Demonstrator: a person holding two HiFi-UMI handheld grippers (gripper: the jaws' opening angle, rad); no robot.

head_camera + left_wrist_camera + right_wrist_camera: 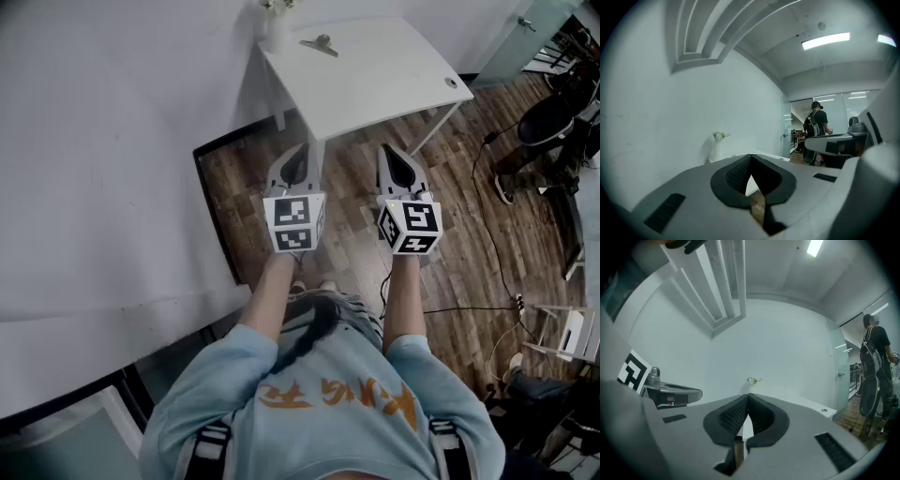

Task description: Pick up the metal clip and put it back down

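On the far surface (384, 80), the metal clip (320, 44) lay untouched; jaws of left gripper (298, 159) and right gripper (397, 161) were held closed, empty.

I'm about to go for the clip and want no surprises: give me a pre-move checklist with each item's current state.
1. Metal clip located: ok, it lies at the far side of the white table, beside the vase.
2. Left gripper empty: ok, jaws together on nothing.
3. Right gripper empty: ok, jaws together on nothing.
4. Jaws open for a grasp: not ok, both shut.
5. Grippers at the clip: not ok, both are short of the table, over the floor.
6. Clip's handle direction: cannot tell, too small.
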